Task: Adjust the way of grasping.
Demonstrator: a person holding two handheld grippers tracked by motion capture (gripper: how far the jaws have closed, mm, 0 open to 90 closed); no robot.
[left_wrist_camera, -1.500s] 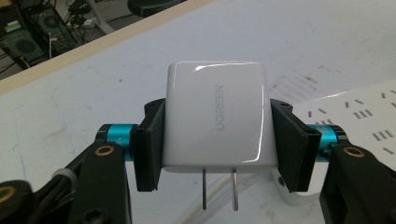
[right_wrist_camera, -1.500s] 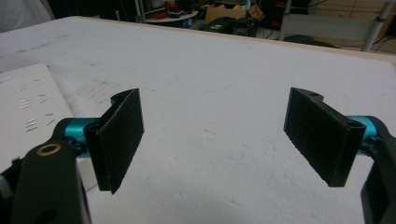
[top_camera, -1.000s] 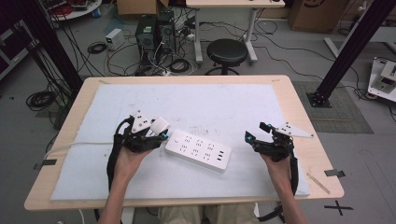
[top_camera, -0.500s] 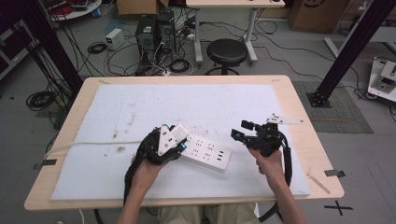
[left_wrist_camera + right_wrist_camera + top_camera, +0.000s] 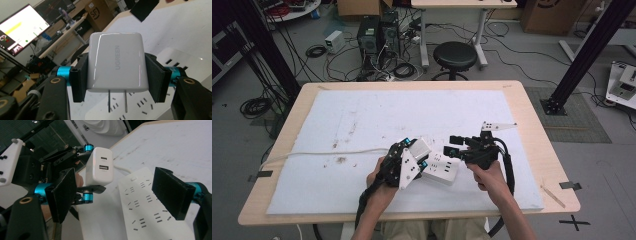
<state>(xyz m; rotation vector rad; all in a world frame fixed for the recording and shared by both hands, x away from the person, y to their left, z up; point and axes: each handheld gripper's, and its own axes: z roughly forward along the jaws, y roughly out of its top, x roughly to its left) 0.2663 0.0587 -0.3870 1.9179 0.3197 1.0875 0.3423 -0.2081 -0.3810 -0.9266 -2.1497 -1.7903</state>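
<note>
Near the front edge of the desk point(image 5: 532, 125), a little right of its middle, a white power strip point(image 5: 441, 169) lies flat on the white mat point(image 5: 362, 120) that covers most of the desktop. Its white cord point(image 5: 312, 156) runs off across the mat toward the desk's left edge.

The left gripper point(image 5: 414, 156) hangs just over the left end of the strip and is pinching a white charger point(image 5: 420, 148). In the left gripper view the charger point(image 5: 116, 62) sits squarely between the two black jaws, which press on its opposite side walls; its two metal prongs point(image 5: 117, 100) stick out toward the camera, and the strip point(image 5: 175, 62) with its rows of slots lies on the mat below it. The prongs are clear of the strip, not in any slot.

The right gripper point(image 5: 455, 145) is over the right end of the strip, pointing toward the left one. In the right gripper view its jaws stand spread wide with nothing pinched; the strip point(image 5: 150, 215) lies on the mat beneath the gap between them. That view also shows the left gripper point(image 5: 86, 170) farther off, holding the charger point(image 5: 100, 167) with its two ports on the face turned toward the camera.

A person's hands and forearms come in over the front edge, one on each tool.
</note>
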